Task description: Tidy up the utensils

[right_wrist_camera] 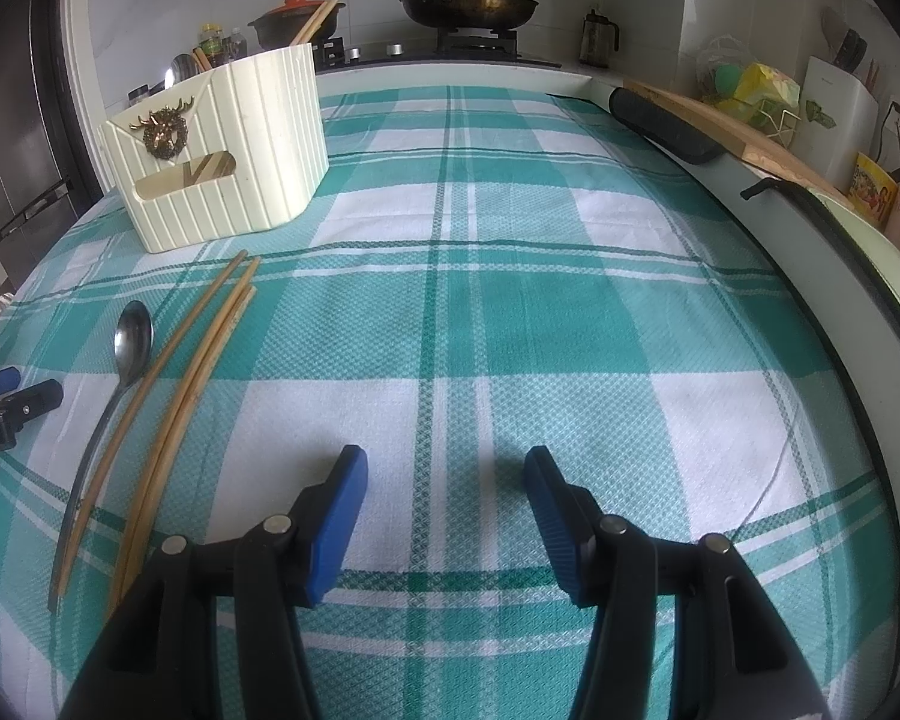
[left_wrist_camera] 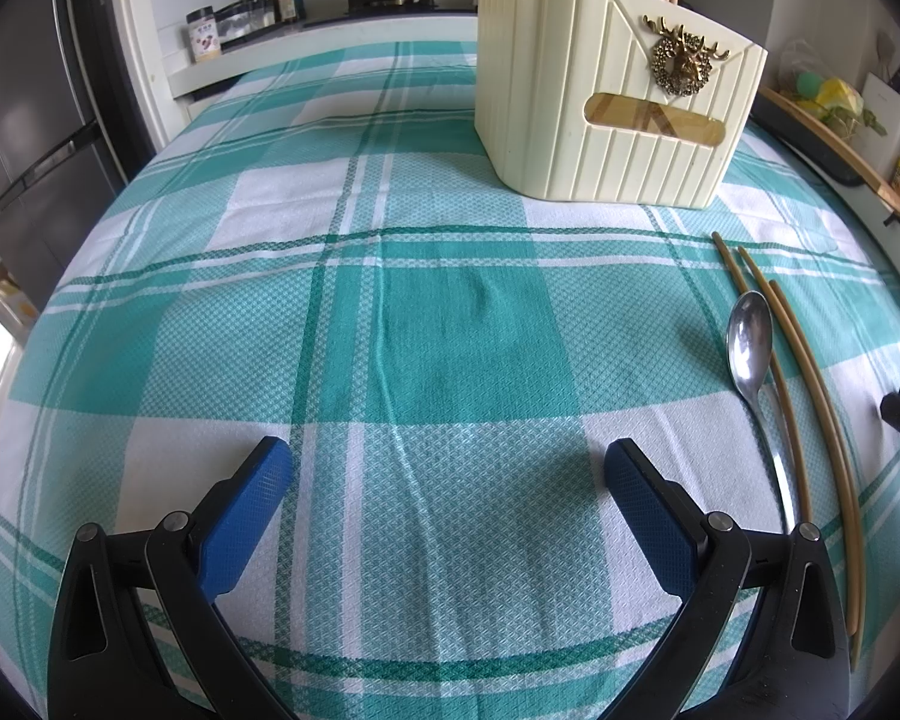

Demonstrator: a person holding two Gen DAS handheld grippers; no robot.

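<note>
Both the left gripper and right gripper are held wide open and empty above the desk. Between them, a spoon and chopsticks are laid before the cream utensil holder.

Bare tablecloth lies ahead; the spoon, chopsticks and seemingly crowded holder block one side.
</note>
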